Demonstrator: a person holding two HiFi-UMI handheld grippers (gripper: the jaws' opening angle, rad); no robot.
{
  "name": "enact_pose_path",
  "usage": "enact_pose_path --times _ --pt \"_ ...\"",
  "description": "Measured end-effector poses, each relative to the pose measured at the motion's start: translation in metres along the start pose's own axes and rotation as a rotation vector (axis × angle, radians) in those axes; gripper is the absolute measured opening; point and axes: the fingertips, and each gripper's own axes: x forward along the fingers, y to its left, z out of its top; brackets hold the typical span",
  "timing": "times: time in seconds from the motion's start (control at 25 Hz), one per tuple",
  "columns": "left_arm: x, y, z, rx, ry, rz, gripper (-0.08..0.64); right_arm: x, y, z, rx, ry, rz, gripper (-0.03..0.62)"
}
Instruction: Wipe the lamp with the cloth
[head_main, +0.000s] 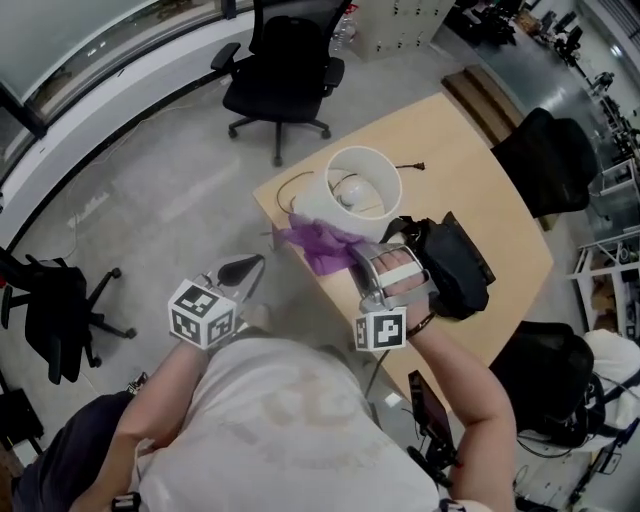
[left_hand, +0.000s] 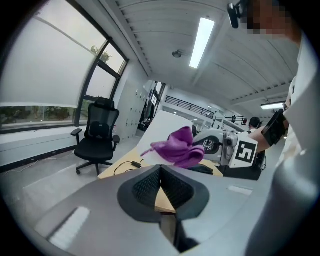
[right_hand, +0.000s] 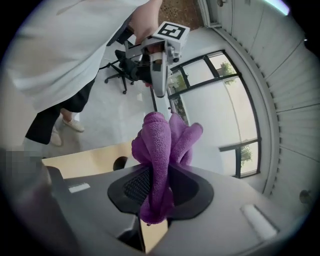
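Observation:
A white lamp (head_main: 358, 185) with a wide round shade stands near the left corner of the wooden table (head_main: 470, 160). My right gripper (head_main: 352, 252) is shut on a bunched purple cloth (head_main: 318, 245), which hangs against the near side of the shade. In the right gripper view the cloth (right_hand: 162, 145) fills the space between the jaws (right_hand: 158, 175). My left gripper (head_main: 245, 268) hovers off the table's left edge, shut and holding nothing. The left gripper view shows its jaws (left_hand: 160, 172) closed, with the cloth (left_hand: 179, 148) and the lamp shade (left_hand: 160, 127) ahead.
A black bag (head_main: 455, 265) lies on the table right of my right hand. A thin cable (head_main: 285, 185) runs by the lamp's base. Black office chairs stand beyond the table (head_main: 282, 75), at its right (head_main: 550, 160) and at the far left (head_main: 55, 310).

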Motion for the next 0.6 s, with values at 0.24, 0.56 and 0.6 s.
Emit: enact_pose_path --times 0.24,0.56,0.6 --pt "-0.004 -0.033 -0.013 -0.009 0.010 0.076 0.002 0.016 0.088 -0.007 -0.102 -0.051 0.245 0.107" --pt "-0.009 -0.049 -0.024 -0.026 -0.006 0.175 0.002 0.006 0.042 -0.006 -0.055 -0.260 0.141 0.107" --pt "-0.007 -0.052 -0.021 -0.025 0.001 0.171 0.002 0.002 0.024 -0.006 -0.047 -0.272 0.101 0.107"
